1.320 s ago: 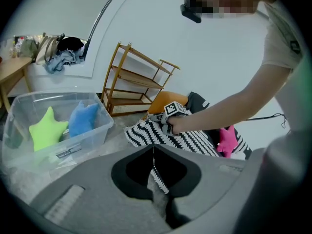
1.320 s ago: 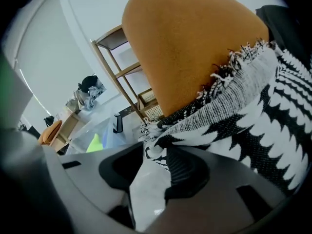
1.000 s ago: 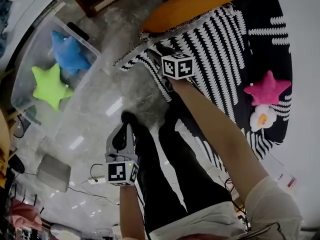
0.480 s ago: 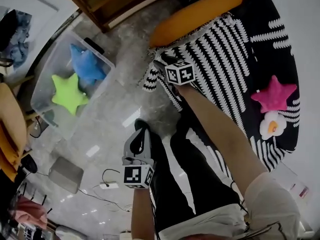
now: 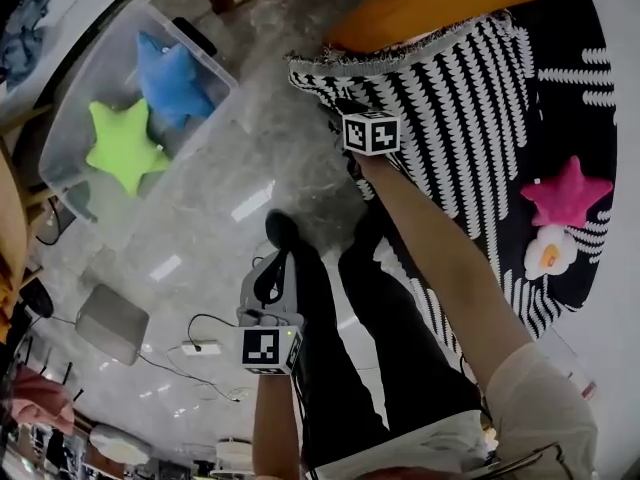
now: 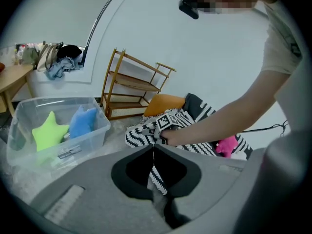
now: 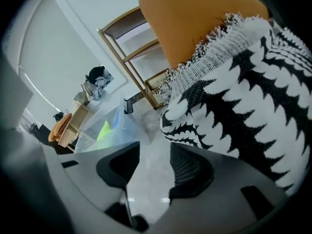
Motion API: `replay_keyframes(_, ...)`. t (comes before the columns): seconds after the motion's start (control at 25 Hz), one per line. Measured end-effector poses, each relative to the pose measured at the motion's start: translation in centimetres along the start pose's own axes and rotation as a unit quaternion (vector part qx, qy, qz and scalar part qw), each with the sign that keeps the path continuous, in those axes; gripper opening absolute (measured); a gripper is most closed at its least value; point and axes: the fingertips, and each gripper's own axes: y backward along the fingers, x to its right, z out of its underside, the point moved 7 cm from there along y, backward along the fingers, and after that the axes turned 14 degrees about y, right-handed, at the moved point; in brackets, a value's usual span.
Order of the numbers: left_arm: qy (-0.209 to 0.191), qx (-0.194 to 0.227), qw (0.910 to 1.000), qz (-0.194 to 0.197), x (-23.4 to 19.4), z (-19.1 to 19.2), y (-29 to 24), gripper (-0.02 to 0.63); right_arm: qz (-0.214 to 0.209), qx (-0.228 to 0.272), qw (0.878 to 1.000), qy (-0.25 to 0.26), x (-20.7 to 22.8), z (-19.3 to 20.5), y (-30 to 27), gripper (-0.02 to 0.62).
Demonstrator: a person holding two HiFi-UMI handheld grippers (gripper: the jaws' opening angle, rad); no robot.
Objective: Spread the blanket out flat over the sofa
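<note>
Right tool (image 7: 155,152), jaws parted and empty, hovers just beside the fringed blanket (image 7: 234,96); left tool (image 6: 154,147) clenched.

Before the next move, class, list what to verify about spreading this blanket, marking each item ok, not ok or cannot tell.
1. Right gripper open: ok, jaws apart, only floor between them.
2. Blanket gripped: not ok, its edge lies beside the jaws, not between.
3. Left gripper ready: not ok, jaws shut, empty, off the blanket.
4. Blanket flat: not ok, the corner by the orange cushion is bunched.
5. Blanket top clear: not ok, a pink star toy lies on it.
</note>
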Motion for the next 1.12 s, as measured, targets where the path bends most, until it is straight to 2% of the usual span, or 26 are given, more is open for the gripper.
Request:
replay_keyframes(0.2,-0.005,0.022,0.9997,0.006,0.8,-3.4,0.1,0.018,-0.012,0.000,0.999,0.052,-1.9,-2.7,4.3,0.182)
replay_keyframes(0.32,-0.002,0.039,0.9991,0.014,3.1,-6.3,0.7,0.018,-0.018,0.009,0.997,0.080,-2.9,-6.0,8.9,0.181)
replay_keyframes(0.48,-0.016,0.055,0.9981,0.023,6.7,-10.4,2.0,0.018,-0.016,0.047,0.994,0.094,-4.0,-11.3,16.4,0.179)
replay_keyframes(0.76,-0.052,0.064,0.9957,0.043,16.5,-16.2,6.5,0.018,0.004,0.110,0.979,0.171,-7.7,-18.5,33.2,0.121)
replay_keyframes(0.96,-0.077,0.077,0.9918,0.067,24.7,-19.8,11.2,0.018,0.014,0.160,0.960,0.232,-11.7,-21.8,45.8,0.099)
replay_keyframes(1.12,-0.082,0.098,0.9890,0.074,29.9,-21.8,15.5,0.018,0.029,0.198,0.948,0.249,-14.5,-23.4,54.7,0.077)
